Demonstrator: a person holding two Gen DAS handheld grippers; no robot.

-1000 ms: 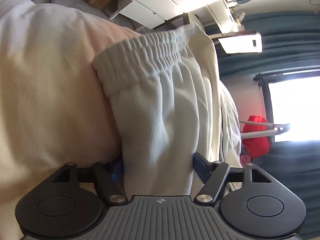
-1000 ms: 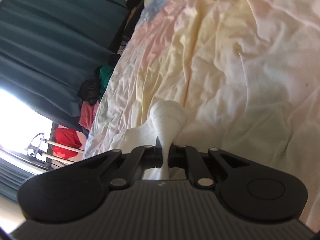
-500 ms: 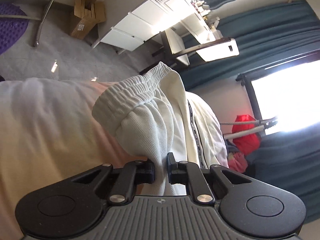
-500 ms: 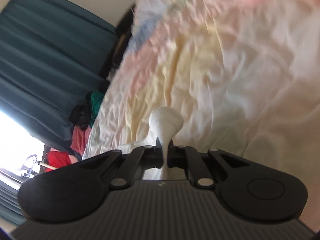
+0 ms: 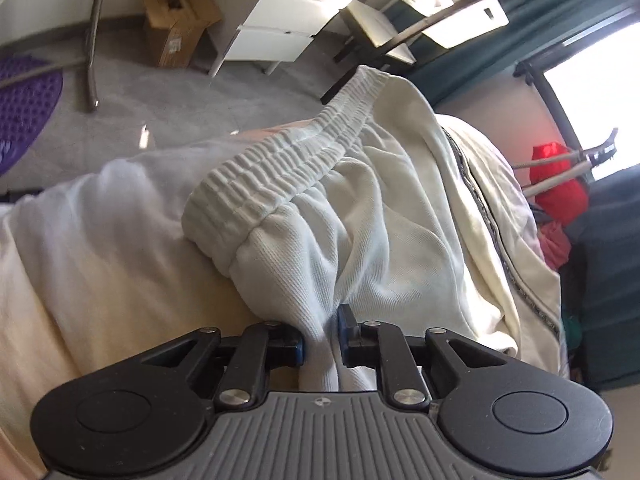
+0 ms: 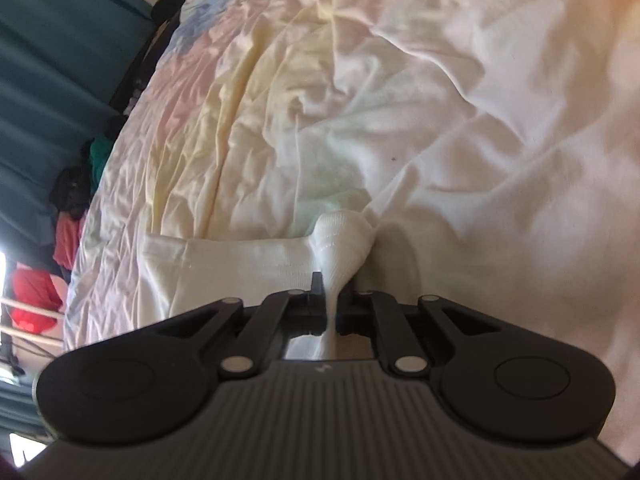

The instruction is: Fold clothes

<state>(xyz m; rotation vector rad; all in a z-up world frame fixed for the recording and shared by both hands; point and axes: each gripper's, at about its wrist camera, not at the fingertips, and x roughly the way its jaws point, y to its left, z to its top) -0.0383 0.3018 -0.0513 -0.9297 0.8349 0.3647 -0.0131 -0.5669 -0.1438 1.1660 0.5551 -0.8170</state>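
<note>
A pair of white ribbed shorts (image 5: pixel 360 216) with a gathered elastic waistband (image 5: pixel 288 164) lies bunched on the bed in the left wrist view. My left gripper (image 5: pixel 320 336) is shut on a fold of this fabric just below the waistband. In the right wrist view another end of the white shorts (image 6: pixel 224 268) spreads to the left over the sheet. My right gripper (image 6: pixel 331 304) is shut on a pinched corner of that fabric, which fans out above the fingers.
A rumpled pastel bed sheet (image 6: pixel 460 100) covers the bed. A cream garment with a dark zipper (image 5: pixel 492 216) lies beside the shorts. Beyond the bed edge are grey floor, a cardboard box (image 5: pixel 176 24), white drawers (image 5: pixel 288 16), teal curtains (image 6: pixel 48 60) and piled clothes (image 6: pixel 68 216).
The left gripper went from open around the fabric to shut on it, and the view swung toward the floor. The right gripper moved low to the sheet, and the held fabric now spreads leftward.
</note>
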